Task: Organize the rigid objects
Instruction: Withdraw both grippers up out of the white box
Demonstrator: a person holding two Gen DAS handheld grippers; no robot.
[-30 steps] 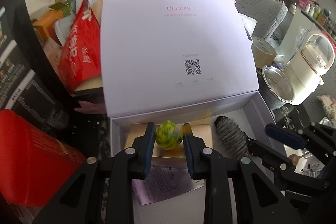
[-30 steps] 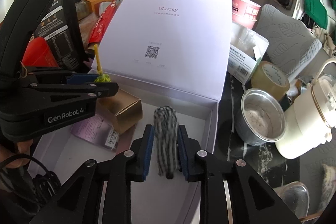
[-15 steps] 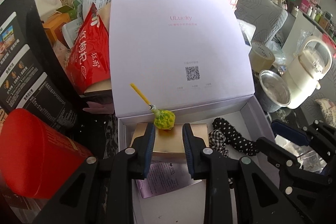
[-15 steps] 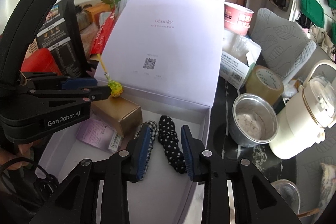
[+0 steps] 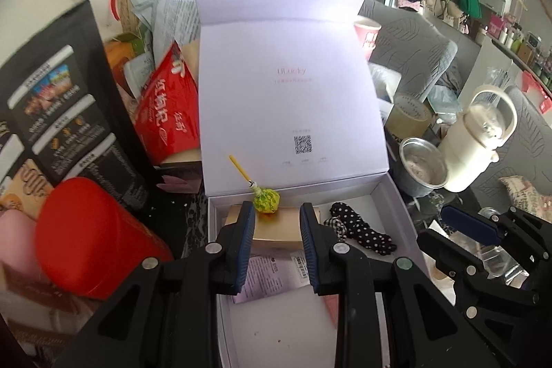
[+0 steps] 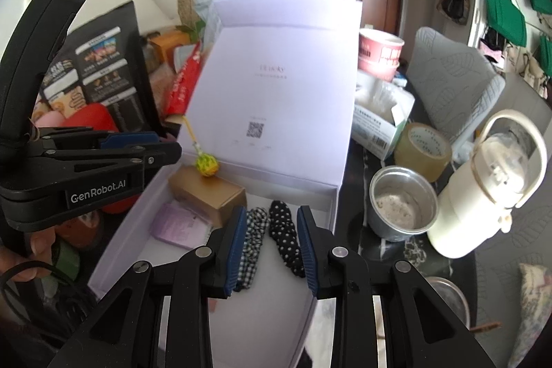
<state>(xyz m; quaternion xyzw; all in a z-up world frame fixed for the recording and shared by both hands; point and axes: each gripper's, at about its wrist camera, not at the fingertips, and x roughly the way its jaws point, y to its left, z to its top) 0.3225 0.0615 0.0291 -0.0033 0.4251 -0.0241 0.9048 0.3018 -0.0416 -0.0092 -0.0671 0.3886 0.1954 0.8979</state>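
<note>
Our left tongs point(image 5: 277, 223) and right tongs point(image 6: 271, 231) gape empty over the white box point(image 6: 324, 195); lollipop point(image 5: 266, 200) rests on the gold carton point(image 6: 207, 194), scrunchies point(image 6: 283, 230) beside it.

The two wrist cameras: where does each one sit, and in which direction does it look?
Left wrist: on the left gripper, looking forward and down into the open white box at the lollipop on the gold box; its own open fingers show, and the right gripper at the right edge.
Right wrist: on the right gripper, looking into the same box over two scrunchies; its open fingers show, plus the left gripper and the person's hand.
Both share the box, lollipop, gold box, steel pot and white kettle.
</note>
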